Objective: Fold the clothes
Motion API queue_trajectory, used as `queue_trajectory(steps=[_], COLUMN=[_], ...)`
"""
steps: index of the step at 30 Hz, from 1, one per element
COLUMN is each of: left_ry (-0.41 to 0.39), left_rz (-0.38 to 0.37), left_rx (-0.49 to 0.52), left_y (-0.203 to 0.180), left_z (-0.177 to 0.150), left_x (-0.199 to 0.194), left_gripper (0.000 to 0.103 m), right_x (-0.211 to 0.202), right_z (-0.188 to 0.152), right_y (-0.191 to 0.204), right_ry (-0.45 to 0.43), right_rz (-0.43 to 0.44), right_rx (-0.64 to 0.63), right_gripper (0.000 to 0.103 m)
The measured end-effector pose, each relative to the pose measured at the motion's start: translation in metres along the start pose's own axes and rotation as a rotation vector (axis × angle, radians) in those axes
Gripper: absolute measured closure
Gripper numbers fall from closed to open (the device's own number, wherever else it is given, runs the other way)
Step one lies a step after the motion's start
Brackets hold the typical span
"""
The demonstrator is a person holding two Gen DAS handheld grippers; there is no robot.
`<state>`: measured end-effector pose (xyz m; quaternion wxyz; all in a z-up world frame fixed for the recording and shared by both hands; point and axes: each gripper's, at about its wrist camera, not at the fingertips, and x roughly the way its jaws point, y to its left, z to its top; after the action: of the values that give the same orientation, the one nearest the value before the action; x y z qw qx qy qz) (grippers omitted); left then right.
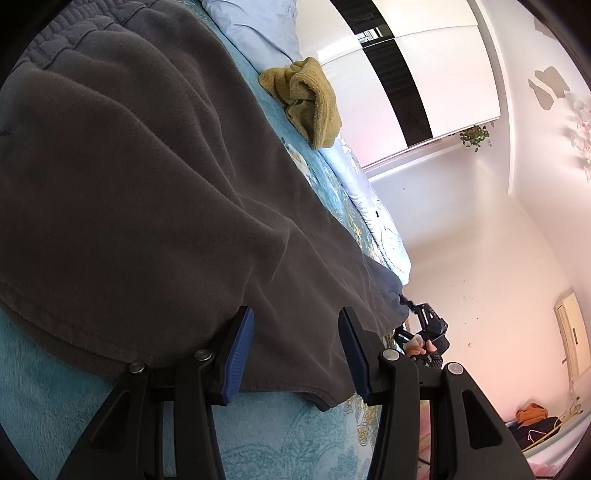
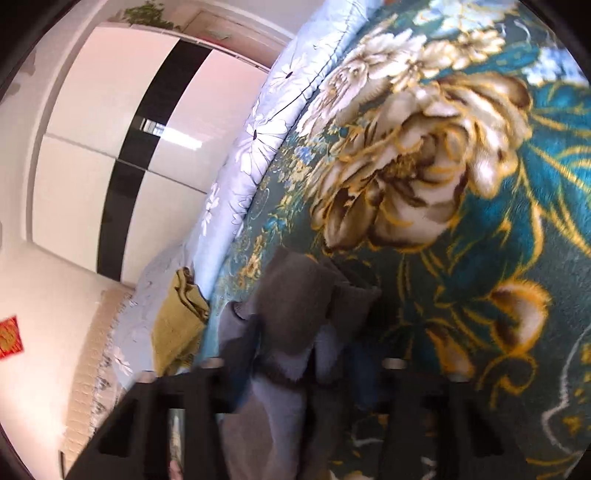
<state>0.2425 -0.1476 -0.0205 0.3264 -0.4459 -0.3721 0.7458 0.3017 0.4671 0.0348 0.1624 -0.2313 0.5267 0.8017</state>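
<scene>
A dark grey fleece garment (image 1: 147, 177) lies spread across the teal flowered blanket (image 1: 55, 406). Its near hem runs between the blue pads (image 1: 240, 354) of my left gripper (image 1: 295, 343), which stand well apart with the cloth lying flat between them. At the garment's far corner a hand holds my right gripper (image 1: 408, 302). In the blurred right wrist view that gripper (image 2: 295, 350) is shut on a bunched fold of the grey garment (image 2: 295, 295), which fills the gap between its fingers.
A crumpled mustard-yellow cloth (image 1: 306, 103) (image 2: 181, 317) lies at the blanket's far edge beside a pale blue flowered quilt (image 1: 251, 26) (image 2: 251, 147). A white and black wardrobe (image 1: 424, 74) stands beyond the bed. More clothes (image 1: 532, 421) lie heaped at the lower right.
</scene>
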Motion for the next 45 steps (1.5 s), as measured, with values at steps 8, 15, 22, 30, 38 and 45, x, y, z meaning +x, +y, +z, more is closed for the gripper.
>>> queue_trajectory(steps=[8, 15, 22, 30, 38, 45], left_ry=[0.001, 0.0, 0.0, 0.0, -0.004, -0.013], left_rz=[0.007, 0.016, 0.02, 0.019, 0.03, 0.055], left_rx=[0.007, 0.016, 0.017, 0.018, 0.044, 0.134], left_y=[0.0, 0.0, 0.0, 0.001, -0.001, -0.023], left_z=[-0.001, -0.002, -0.002, -0.003, -0.005, -0.012], left_x=[0.0, 0.0, -0.001, -0.002, -0.003, -0.002], left_gripper=[0.054, 0.054, 0.054, 0.054, 0.054, 0.05], right_x=[-0.054, -0.052, 0.0, -0.006, -0.02, -0.021], right_z=[-0.044, -0.208, -0.307, -0.34, -0.302, -0.187], right_y=[0.079, 0.199, 0.206, 0.206, 0.209, 0.191], right_ry=[-0.243, -0.299, -0.063, 0.049, 0.141, 0.021], right_rz=[-0.046, -0.11, -0.16, -0.044, 0.115, -0.085], right_rx=[-0.386, -1.188, -1.495, -1.535, -1.321, -1.004], right_gripper=[0.079, 0.079, 0.079, 0.061, 0.046, 0.043])
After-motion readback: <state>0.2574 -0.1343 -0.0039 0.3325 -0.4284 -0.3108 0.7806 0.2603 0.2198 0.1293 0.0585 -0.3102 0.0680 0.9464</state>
